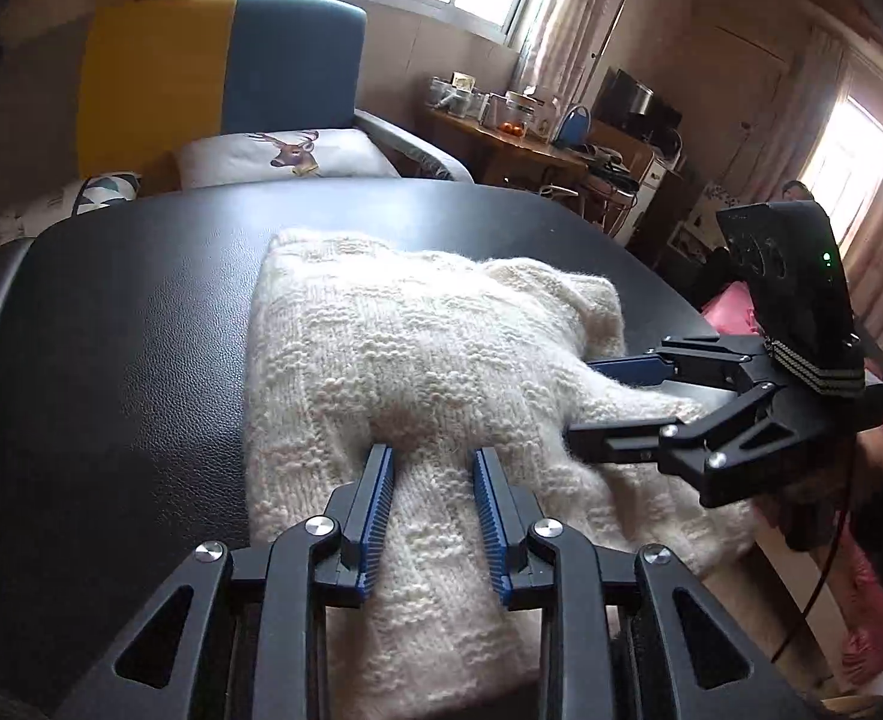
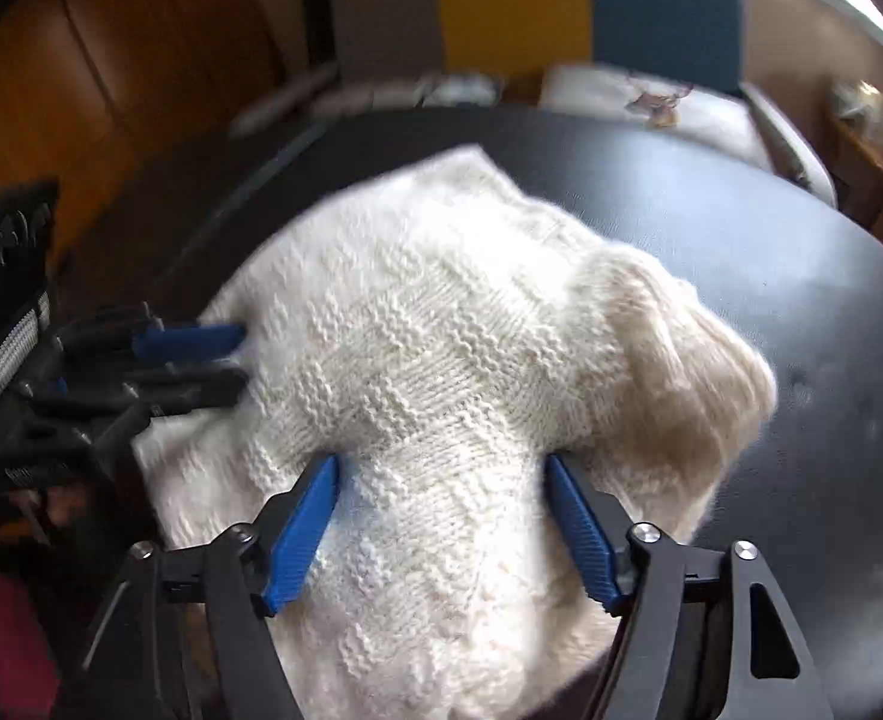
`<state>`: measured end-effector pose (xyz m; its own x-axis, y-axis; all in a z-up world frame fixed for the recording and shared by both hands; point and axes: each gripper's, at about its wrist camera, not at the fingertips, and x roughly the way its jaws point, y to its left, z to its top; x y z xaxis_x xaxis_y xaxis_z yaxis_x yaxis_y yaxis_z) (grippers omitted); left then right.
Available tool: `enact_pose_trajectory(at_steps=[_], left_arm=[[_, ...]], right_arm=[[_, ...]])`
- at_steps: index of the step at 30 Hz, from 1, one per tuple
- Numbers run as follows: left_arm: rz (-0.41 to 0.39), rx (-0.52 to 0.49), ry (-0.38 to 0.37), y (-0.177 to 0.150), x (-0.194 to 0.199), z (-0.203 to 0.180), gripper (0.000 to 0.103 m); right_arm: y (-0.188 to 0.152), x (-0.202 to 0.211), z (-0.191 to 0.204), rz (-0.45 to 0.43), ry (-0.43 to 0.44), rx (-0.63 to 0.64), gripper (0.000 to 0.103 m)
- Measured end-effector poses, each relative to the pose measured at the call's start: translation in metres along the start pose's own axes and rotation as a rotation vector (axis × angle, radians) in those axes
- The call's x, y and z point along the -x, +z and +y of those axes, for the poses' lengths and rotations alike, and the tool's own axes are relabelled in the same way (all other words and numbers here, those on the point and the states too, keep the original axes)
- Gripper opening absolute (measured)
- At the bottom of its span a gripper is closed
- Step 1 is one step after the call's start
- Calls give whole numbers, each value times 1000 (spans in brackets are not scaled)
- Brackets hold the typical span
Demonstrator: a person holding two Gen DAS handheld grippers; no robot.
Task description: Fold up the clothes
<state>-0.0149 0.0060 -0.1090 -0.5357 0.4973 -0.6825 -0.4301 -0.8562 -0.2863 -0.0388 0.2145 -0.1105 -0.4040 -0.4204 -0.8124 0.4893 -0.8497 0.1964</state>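
Sweater [image 1: 417,360]: cream knit, partly folded on black table [image 1: 129,324].
Left gripper [image 1: 433,465]: jaws pinching sweater's near edge.
Right gripper [image 2: 444,471]: jaws spread, knit between, unpressed.
Risk: released fold may spring open.

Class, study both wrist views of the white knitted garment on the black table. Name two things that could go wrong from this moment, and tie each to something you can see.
1. The white knitted garment hangs over the black table's near edge; let go there, it might slide off.
2. Knit bulges between the left gripper's and right gripper's ridged blue pads; loose, fuzzy yarn could snag, spoiling the fold.
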Motion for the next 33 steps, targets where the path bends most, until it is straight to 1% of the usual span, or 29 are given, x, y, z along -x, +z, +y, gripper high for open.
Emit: enact_pose_trajectory(at_steps=[1,2,4,5,7,8,9,11,13,15,19,21,22,24,26,28,30,31,33], left_arm=[[-5,5,-14,1,2,1,27],[-19,35,-49,3,10,8,27],[-51,108,-129,9,27,24,31],[-55,150,-159,14,31,35,34],[-57,239,-216,25,37,59,38],[-52,278,-231,28,35,72,39],[-42,310,-246,31,30,83,42],[-13,363,-280,36,19,103,46],[26,407,-320,39,6,117,47],[62,420,-344,39,-7,125,47],[120,408,-409,36,-29,125,49],[115,368,-411,37,-35,121,52],[112,355,-426,37,-38,121,54],[107,358,-458,37,-46,122,57],[100,351,-485,37,-51,122,59],[112,325,-504,36,-55,121,59],[142,274,-495,37,-53,122,59],[151,264,-477,37,-52,126,59],[172,318,-485,33,-55,140,60]], right_arm=[[-2,4,-4,-24,15,-30,73],[-3,8,-6,-42,23,-44,73],[-4,21,-9,-83,34,-77,73],[-6,32,-13,-111,39,-111,74],[-17,60,-28,-208,110,-230,83],[-24,74,-38,-252,150,-298,96],[-30,87,-47,-295,189,-367,103],[-46,92,-64,-316,261,-484,103],[-61,88,-78,-294,288,-584,103],[-62,71,-85,-234,280,-634,103],[-57,41,-90,-157,329,-632,103],[-48,26,-88,-107,339,-613,103],[-44,19,-87,-91,357,-608,103],[-32,13,-85,-91,378,-591,103],[-28,11,-83,-80,388,-586,103],[-25,10,-80,-69,397,-582,103],[-25,11,-84,-70,417,-602,103],[-26,12,-86,-74,431,-612,103],[-26,14,-87,-67,442,-600,103]])
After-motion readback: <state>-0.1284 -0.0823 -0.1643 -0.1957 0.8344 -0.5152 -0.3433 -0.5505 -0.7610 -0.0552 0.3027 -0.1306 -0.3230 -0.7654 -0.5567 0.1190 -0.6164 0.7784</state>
